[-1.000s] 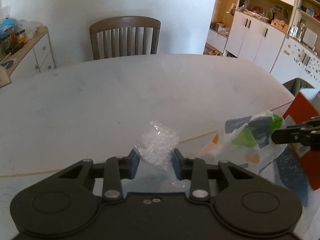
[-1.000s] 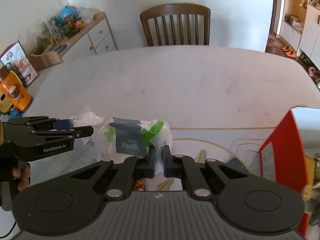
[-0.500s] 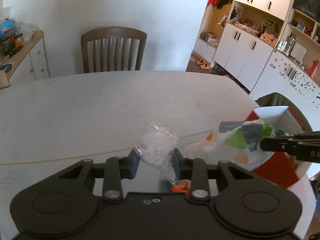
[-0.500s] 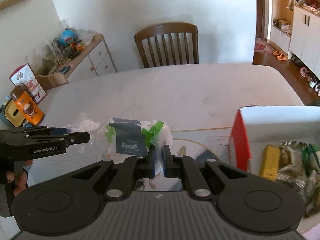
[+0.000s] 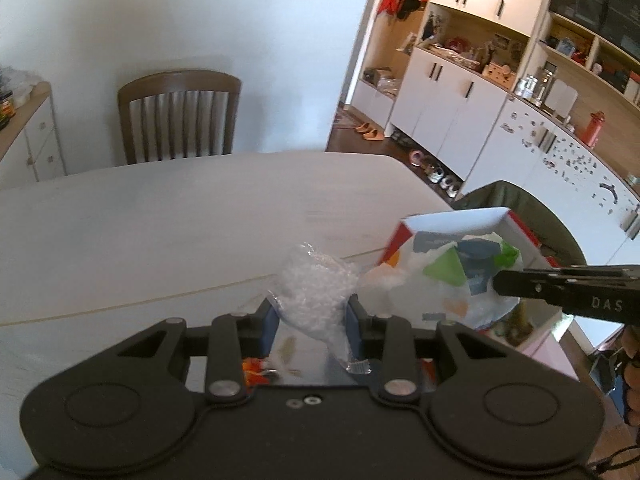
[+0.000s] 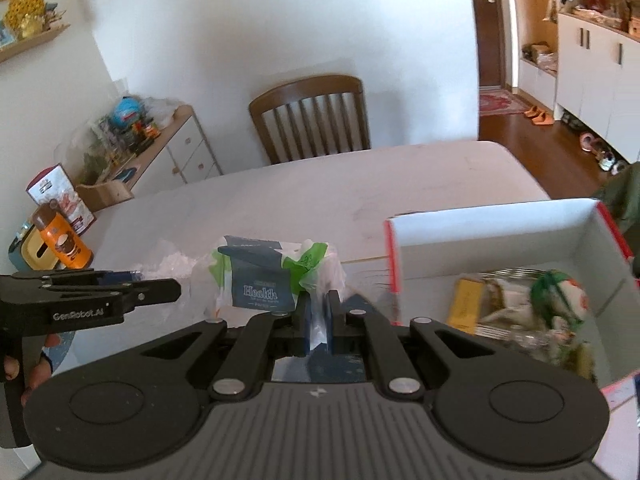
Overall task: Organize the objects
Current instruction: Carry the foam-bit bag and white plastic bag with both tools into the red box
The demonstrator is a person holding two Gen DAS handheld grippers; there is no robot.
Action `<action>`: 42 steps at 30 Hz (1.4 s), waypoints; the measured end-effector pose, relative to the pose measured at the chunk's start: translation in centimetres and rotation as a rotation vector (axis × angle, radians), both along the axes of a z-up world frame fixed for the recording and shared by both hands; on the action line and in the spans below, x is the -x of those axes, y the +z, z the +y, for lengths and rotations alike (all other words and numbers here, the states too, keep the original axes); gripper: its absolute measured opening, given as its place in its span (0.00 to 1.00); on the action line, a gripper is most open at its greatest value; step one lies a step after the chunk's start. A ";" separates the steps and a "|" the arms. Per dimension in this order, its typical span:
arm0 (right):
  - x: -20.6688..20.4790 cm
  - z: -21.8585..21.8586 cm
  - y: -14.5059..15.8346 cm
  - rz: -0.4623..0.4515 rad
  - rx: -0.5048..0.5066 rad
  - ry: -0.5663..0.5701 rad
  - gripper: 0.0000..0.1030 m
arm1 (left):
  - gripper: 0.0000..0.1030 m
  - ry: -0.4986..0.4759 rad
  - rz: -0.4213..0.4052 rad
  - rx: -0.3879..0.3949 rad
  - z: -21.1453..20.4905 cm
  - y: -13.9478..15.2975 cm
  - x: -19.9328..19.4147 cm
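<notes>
Claws both loaded: my left claw (image 5: 308,316) is clamped on a clear crinkly bag (image 5: 314,284), and my right claw (image 6: 316,316) is pinching just the thin edge of a white bag printed "Health" (image 6: 264,280), both held above the surface (image 5: 160,216). Biggest risk, I reckon, is that right-hand pinch: it's only film between the jaws, so the bag could slide out or tear if I swing hard toward the red-and-white box (image 6: 496,220). The 2 bags hang just beside each other, so they could snag. The box, off to my right, already holds a yellow packet (image 6: 464,300) and a green-tied bundle (image 6: 556,296), leaving little room. Its near wall stands between claws and opening. A wooden chair (image 6: 312,116) sits well clear.
</notes>
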State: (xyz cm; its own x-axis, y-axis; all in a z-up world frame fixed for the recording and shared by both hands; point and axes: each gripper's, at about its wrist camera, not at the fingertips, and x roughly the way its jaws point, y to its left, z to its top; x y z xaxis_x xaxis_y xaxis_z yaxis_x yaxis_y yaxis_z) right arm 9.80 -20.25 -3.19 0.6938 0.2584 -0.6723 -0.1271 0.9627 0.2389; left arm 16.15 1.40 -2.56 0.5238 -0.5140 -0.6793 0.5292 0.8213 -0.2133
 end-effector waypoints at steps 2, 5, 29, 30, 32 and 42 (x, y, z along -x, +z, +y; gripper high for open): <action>0.3 -1.5 0.1 0.000 0.001 -0.022 0.06 | 0.33 -0.009 -0.004 0.000 -1.1 0.1 0.8; 0.8 -4.0 0.2 -0.008 -0.002 -0.053 0.06 | 0.33 -0.021 -0.006 -0.001 -2.9 0.2 1.6; -1.6 -19.9 -2.4 0.007 0.049 -0.251 0.06 | 0.33 -0.194 0.033 -0.067 -18.5 -2.0 5.3; -2.0 -20.3 -2.6 0.011 0.053 -0.253 0.06 | 0.33 -0.197 0.037 -0.076 -19.0 -2.3 5.3; -2.9 -20.8 -3.2 0.019 0.061 -0.252 0.06 | 0.33 -0.202 0.047 -0.094 -20.2 -3.0 5.3; -5.1 -21.3 -5.6 0.065 0.081 -0.203 0.06 | 0.33 -0.200 0.085 -0.155 -24.8 -5.6 4.9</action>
